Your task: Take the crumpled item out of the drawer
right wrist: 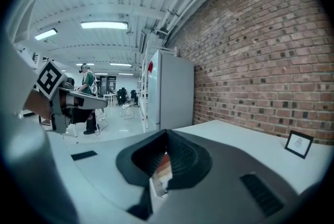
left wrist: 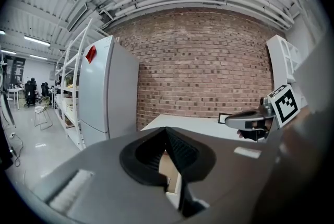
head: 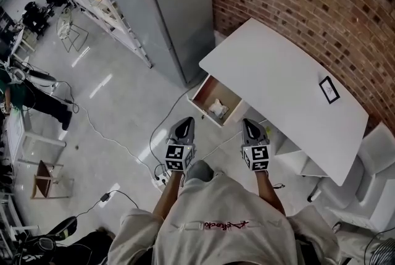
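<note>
The left gripper (head: 184,123) hangs in the air in front of the person. In its own view its fingers (left wrist: 183,152) come to a point with the tips touching and nothing caught between them. A narrow slit behind the tips lets a strip of tan wood show through.

Ahead of those tips, lower down and a little to their right, stands the drawer (head: 202,110), pulled open from under the near edge of the white desk (head: 278,84). The crumpled item (head: 218,109) lies inside on the drawer floor. It is a small white wad on the side nearer the right fingers, well apart from both pairs of tips.

It looks like paper or tissue, so I judge it very light, soft and springy, neither slippery nor fragile. It would squash rather than resist a squeeze. The best hold is probably across the thick middle of the wad. A pinch on a loose outer flap might unfold or tear instead of lifting the whole thing. The fingers would have to open first and come down from above, clear of the drawer walls.

The right gripper (head: 250,124) is level with the left one. Its fingers (right wrist: 180,158) are likewise closed tip to tip and hold nothing. The item sits ahead of them, below and slightly to their left. Through the slit behind these tips a wood tone and a pale patch show, and I cannot tell whether that patch is the wad
</note>
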`<control>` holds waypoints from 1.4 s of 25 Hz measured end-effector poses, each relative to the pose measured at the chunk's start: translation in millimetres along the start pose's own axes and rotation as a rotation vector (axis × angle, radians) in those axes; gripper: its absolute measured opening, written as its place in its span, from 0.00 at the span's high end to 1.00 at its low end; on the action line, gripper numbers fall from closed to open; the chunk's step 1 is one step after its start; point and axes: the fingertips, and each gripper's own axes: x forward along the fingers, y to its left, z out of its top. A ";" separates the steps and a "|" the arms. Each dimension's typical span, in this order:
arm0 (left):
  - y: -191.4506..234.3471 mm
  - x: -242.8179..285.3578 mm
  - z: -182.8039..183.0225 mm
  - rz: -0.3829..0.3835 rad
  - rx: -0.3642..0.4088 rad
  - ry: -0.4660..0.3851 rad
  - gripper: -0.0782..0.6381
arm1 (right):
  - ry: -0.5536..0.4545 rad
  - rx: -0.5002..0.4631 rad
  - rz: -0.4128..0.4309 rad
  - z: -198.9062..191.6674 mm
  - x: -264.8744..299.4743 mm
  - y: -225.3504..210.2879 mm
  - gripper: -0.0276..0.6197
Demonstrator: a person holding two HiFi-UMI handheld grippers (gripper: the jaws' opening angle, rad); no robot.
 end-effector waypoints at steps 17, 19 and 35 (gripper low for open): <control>26.5 27.6 -28.1 -0.046 -0.026 0.072 0.88 | 0.075 0.010 -0.003 -15.4 39.4 8.7 0.94; 35.9 35.2 -25.7 -0.053 -0.037 0.066 0.88 | 0.083 0.007 -0.009 -14.1 49.6 9.9 0.94; 124.7 96.5 3.6 -0.132 -0.030 0.033 0.88 | 0.076 -0.027 -0.078 29.1 144.1 20.5 0.94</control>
